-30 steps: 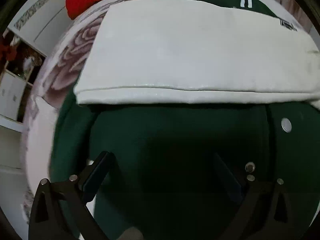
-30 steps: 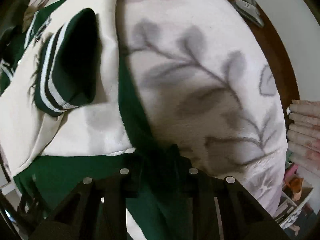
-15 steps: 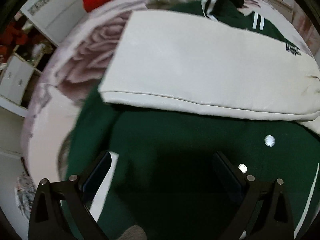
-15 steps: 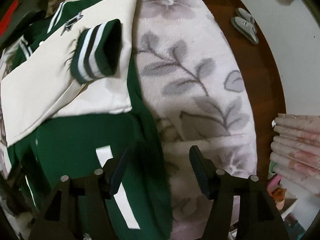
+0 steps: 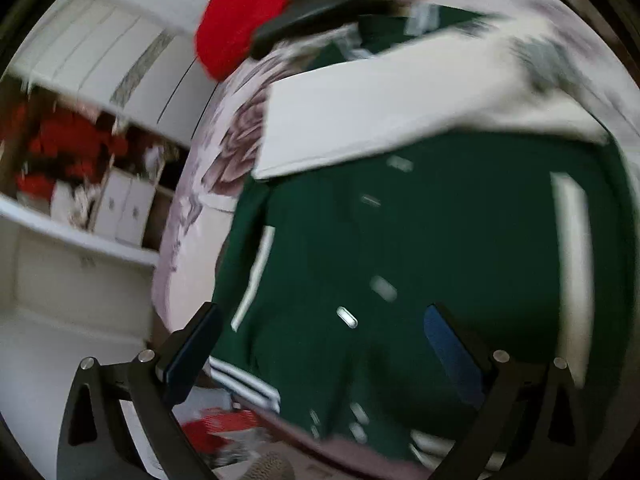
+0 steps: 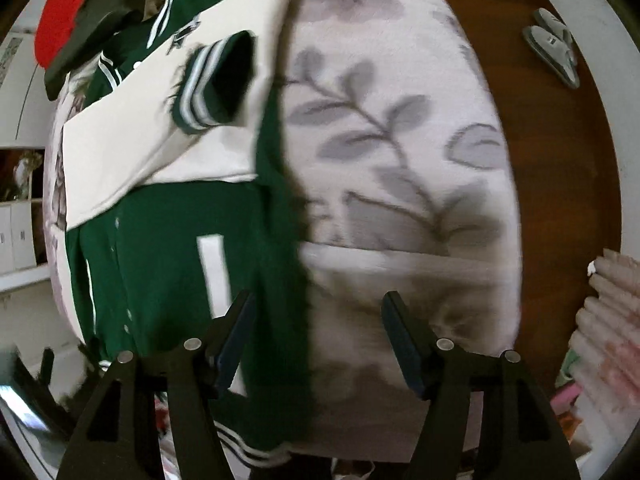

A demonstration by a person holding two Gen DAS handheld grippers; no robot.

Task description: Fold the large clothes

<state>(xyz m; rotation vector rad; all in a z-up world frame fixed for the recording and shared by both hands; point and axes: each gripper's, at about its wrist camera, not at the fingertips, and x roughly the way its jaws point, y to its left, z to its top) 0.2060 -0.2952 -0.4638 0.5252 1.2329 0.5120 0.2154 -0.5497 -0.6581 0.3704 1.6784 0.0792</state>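
Observation:
A dark green varsity jacket (image 5: 420, 248) with snap buttons lies on a floral bedspread (image 6: 392, 128). Its cream sleeves (image 5: 380, 112) are folded across the body; one green cuff with white stripes (image 6: 212, 84) lies on top. The jacket also shows in the right wrist view (image 6: 160, 264). My left gripper (image 5: 320, 336) is open and empty above the jacket's lower part. My right gripper (image 6: 316, 324) is open and empty above the jacket's right edge and the bedspread. The left view is blurred.
A red garment (image 5: 248, 12) and a dark garment (image 5: 320, 4) lie at the bed's far end. White shelves and drawers (image 5: 80, 208) stand to the left. Grey slippers (image 6: 554, 48) lie on the wooden floor (image 6: 560, 168). Folded pink cloth (image 6: 608, 320) sits right.
Both grippers have pulled back and up from the jacket. The right gripper, shut on the green edge a second ago, has opened and let it go. The left stayed open.

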